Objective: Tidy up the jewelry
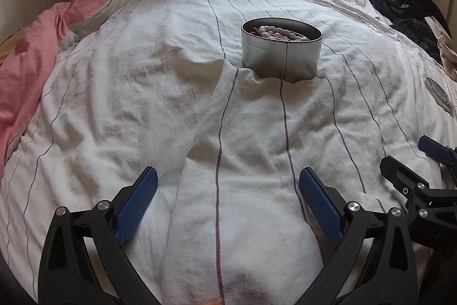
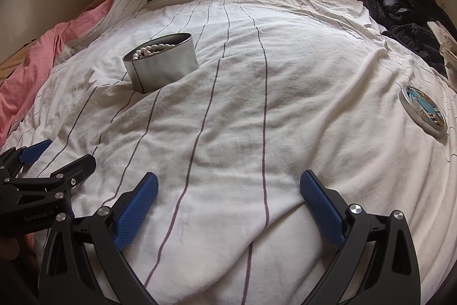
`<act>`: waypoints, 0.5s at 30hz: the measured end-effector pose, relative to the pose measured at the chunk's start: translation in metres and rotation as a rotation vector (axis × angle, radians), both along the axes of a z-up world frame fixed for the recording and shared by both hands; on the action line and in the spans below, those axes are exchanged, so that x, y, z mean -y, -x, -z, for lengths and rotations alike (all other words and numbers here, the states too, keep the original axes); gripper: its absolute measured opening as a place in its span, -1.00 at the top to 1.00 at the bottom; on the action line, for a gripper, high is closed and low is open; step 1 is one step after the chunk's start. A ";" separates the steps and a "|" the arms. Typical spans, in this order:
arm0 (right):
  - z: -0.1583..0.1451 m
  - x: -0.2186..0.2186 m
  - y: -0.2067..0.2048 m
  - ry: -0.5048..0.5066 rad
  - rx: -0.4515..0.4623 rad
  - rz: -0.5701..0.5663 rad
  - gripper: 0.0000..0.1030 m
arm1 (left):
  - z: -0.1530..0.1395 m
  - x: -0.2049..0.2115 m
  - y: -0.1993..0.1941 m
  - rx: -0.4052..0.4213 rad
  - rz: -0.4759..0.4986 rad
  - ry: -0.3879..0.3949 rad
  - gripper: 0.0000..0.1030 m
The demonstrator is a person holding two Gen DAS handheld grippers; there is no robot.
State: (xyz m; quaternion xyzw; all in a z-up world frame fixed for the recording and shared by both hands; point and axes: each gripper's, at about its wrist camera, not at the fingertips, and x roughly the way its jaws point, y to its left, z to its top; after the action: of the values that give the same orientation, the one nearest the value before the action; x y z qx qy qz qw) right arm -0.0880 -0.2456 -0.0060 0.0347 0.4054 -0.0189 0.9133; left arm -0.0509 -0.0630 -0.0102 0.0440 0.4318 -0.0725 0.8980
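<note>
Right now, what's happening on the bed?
A person holds two grippers over a striped white sheet. Left gripper and right gripper are both open and empty. A pearl necklace sits inside the open metal tin. The tin's round lid lies apart on the sheet, off to the right.

We saw two matching handheld tools — the left gripper (image 1: 228,205) and the right gripper (image 2: 228,205) — each built of matte black plastic, with angular arms cut by triangular openings. Their fingers (image 1: 137,207) carried blue pads with a fine cross-hatched texture. Round silver screws (image 2: 355,209) marked the pivots. Pale lettering (image 2: 38,217) — it appeared to read "GenRobot.AI" — ran along the left tool's black body.
</note>
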 end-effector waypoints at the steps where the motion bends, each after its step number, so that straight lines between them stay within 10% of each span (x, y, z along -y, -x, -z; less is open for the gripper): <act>1: 0.000 0.001 0.000 -0.003 0.002 0.003 -0.85 | 0.000 0.000 0.000 -0.003 0.000 0.001 -0.86; 15: 0.000 0.002 -0.002 -0.020 -0.008 -0.001 -0.86 | 0.001 -0.002 -0.004 -0.015 -0.003 0.015 -0.86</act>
State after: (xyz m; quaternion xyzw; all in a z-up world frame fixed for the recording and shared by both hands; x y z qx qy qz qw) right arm -0.0856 -0.2481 -0.0064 0.0432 0.4093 -0.0144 0.9113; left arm -0.0465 -0.0612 -0.0116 0.0362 0.4379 -0.0745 0.8952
